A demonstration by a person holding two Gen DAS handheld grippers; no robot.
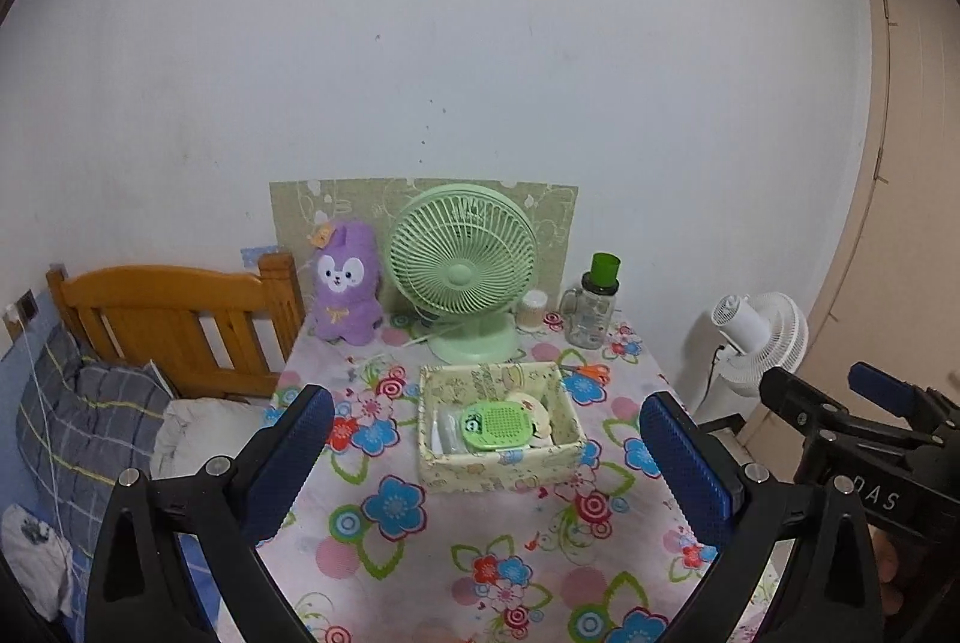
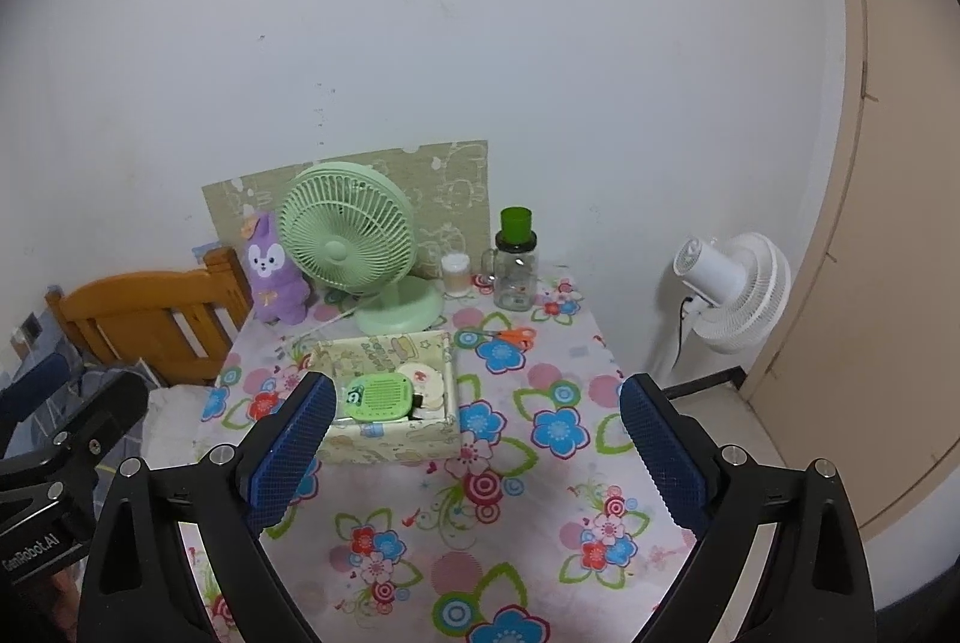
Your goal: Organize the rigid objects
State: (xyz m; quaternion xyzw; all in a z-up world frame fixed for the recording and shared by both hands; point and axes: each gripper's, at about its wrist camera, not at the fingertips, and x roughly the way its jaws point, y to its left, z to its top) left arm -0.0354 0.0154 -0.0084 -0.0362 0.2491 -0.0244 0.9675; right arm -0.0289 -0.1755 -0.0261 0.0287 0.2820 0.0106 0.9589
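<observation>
A pale patterned storage box (image 1: 501,466) (image 2: 396,442) stands mid-table. Inside lie a green perforated gadget (image 1: 497,425) (image 2: 379,397), round cream discs (image 1: 537,412) (image 2: 427,384) and a clear packet (image 1: 447,427). Orange-handled scissors (image 1: 591,373) (image 2: 513,336) lie on the cloth behind the box to its right. My left gripper (image 1: 487,454) is open and empty, held above the table in front of the box. My right gripper (image 2: 477,442) is open and empty, just right of the box. The right gripper's body shows in the left wrist view (image 1: 864,421).
A green desk fan (image 1: 462,265) (image 2: 354,241), purple plush (image 1: 347,283) (image 2: 275,277), cotton-swab jar (image 1: 533,310) (image 2: 456,274) and glass bottle with green cap (image 1: 594,304) (image 2: 516,262) line the table's back. A wooden bed frame (image 1: 174,325) stands left, a white floor fan (image 2: 735,289) right.
</observation>
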